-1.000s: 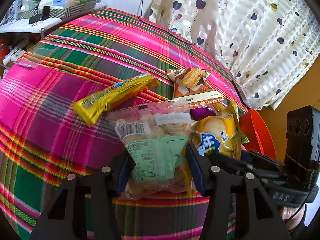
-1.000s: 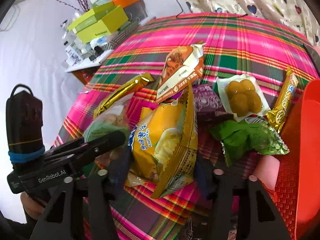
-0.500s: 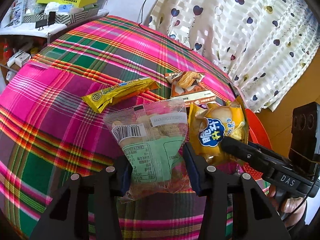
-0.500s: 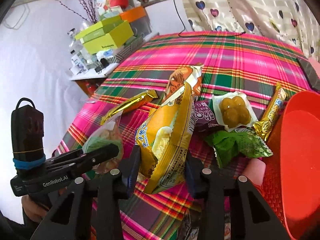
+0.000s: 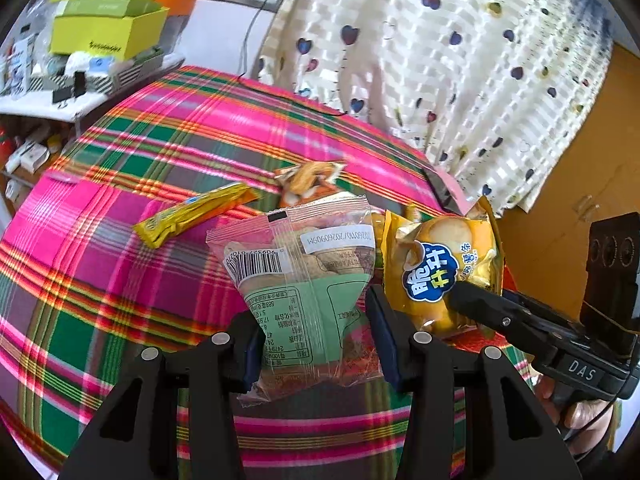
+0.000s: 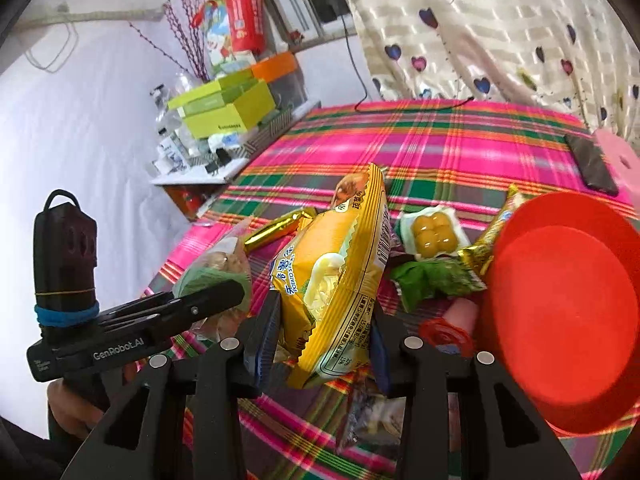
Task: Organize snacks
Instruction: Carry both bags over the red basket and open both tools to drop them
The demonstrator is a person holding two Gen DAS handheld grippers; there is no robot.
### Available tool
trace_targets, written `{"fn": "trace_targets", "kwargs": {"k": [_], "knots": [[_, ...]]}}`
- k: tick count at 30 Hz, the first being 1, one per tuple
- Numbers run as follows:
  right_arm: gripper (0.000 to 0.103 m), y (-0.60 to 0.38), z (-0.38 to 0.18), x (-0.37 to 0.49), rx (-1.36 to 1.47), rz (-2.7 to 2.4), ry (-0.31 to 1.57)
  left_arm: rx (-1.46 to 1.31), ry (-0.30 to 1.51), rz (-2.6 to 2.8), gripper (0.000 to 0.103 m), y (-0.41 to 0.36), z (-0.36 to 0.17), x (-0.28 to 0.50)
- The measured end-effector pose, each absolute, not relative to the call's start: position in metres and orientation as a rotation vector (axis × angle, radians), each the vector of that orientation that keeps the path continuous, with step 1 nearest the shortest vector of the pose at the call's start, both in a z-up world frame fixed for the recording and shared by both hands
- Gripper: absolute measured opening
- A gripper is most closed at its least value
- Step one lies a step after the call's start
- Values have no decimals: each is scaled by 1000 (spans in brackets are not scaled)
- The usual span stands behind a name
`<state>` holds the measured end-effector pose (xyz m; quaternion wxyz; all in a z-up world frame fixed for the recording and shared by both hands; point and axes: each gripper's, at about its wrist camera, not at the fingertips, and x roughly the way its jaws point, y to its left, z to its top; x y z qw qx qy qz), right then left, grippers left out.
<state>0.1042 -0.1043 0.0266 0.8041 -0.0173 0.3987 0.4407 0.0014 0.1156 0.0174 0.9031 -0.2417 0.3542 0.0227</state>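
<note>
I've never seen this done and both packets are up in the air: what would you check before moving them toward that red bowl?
1. Left hand-held gripper clamped on the clear bun packet: ok.
2. Right hand-held gripper clamped on the yellow potato-stick bag: ok.
3. Both packets lifted off the plaid cloth: ok.
4. Red bowl has room: ok, its visible inside is bare.
5. Packets clear of each other: cannot tell.
</note>
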Motion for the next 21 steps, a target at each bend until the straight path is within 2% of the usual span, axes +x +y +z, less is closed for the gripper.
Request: {"fn": "trace_targets", "kwargs": {"k": [21], "knots": [[38, -214, 45, 116, 98, 780, 775, -363, 756, -127, 48, 24, 47, 47]]}}
